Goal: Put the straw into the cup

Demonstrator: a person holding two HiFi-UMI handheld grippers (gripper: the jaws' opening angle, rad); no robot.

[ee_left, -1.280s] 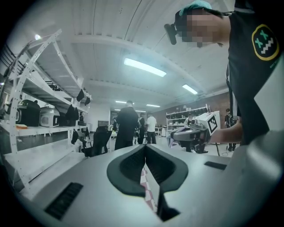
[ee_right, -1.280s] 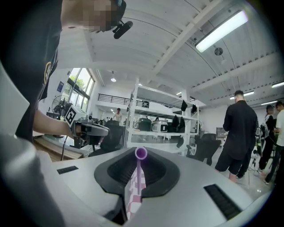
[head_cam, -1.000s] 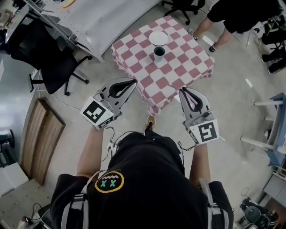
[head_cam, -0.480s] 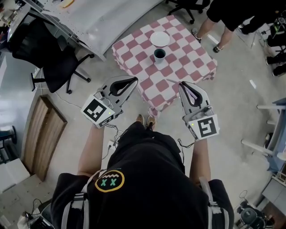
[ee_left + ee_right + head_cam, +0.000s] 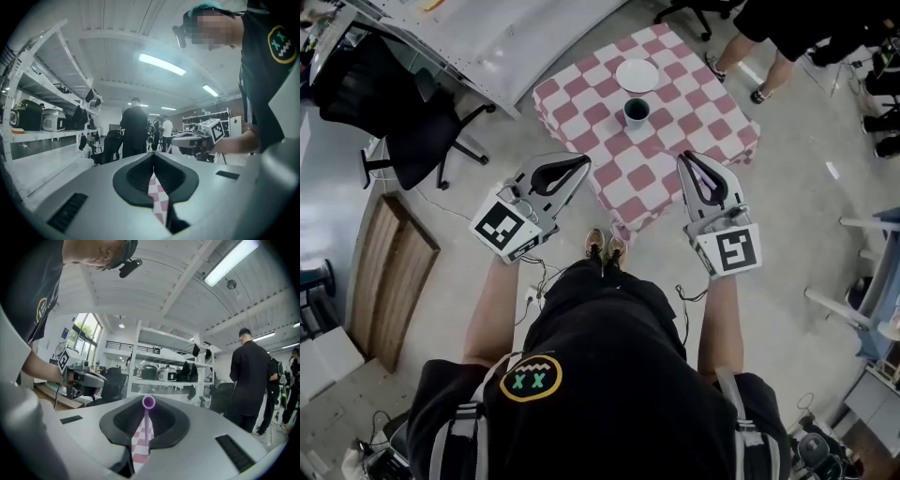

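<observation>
Though apart from cup point(image 5: 636, 111), straw point(image 5: 148, 402) between right tongs point(image 5: 686, 160)

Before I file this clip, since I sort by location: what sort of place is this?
Probably a lab or workshop rather than a home: metal shelves loaded with cooker-like appliances, a long grey workbench with a swivel chair beside it, and strip lights on a bare ceiling.

My right gripper point(image 5: 148, 398), jaws clamped on a purple straw point(image 5: 147, 422), its round end at their tips; pink-checked surface point(image 5: 139, 453) beneath; shelving point(image 5: 164, 363) beyond.
</observation>
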